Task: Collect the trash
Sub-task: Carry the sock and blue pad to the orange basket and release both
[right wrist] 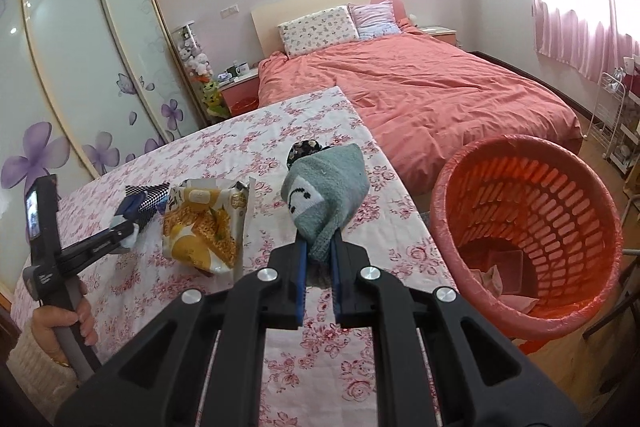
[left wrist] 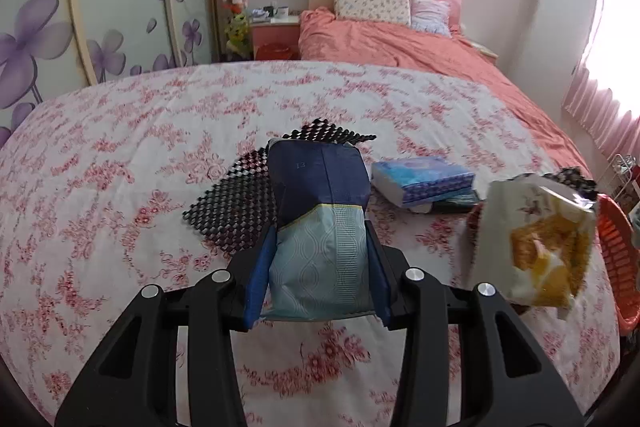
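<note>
Wrapper (left wrist: 320, 227) in blue foil stands pinched between the pads of the left gripper (left wrist: 318, 267), long axis pointing far. The right gripper (right wrist: 319, 251) is clamped narrow on a grey sock (right wrist: 324, 195). The orange basket (right wrist: 448, 227) at right holds scraps beside the flowered table (right wrist: 360, 367).

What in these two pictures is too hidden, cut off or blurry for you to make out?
- Left wrist view: the black mesh mat is partly hidden by the blue packet in the left gripper.
- Left wrist view: the red basket is cut by the right edge and hidden behind the yellow snack bag.
- Right wrist view: the scraps at the basket's bottom are too dim to name.
- Right wrist view: the dark patterned thing behind the grey sock is mostly hidden.
</note>
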`<state>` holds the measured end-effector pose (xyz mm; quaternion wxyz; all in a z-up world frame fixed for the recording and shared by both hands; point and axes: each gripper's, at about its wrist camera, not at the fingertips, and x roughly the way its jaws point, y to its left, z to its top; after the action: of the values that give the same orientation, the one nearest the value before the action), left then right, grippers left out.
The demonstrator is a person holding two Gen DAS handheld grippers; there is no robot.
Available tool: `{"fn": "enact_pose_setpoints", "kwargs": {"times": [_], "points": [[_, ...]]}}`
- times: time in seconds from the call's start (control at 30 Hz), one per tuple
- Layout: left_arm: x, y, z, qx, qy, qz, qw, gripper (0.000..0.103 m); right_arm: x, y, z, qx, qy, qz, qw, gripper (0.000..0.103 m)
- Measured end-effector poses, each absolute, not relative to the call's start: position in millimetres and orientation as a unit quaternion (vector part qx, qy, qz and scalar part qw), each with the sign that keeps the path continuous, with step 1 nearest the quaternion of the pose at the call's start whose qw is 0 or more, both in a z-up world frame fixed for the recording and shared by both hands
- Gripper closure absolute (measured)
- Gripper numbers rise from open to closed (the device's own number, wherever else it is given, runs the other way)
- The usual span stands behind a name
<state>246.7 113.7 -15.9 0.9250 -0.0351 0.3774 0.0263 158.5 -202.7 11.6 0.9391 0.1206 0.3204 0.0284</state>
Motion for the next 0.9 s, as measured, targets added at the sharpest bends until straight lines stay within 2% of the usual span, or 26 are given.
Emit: {"fn": "enact_pose_setpoints", "kwargs": {"times": [0.9], "points": [[191.5,56.7,51.9,-0.027,0.303,-0.061,0.951,0.060,124.1,-226.5,31.3,0.123,0.285,-0.011,0.950,0.092]]}}
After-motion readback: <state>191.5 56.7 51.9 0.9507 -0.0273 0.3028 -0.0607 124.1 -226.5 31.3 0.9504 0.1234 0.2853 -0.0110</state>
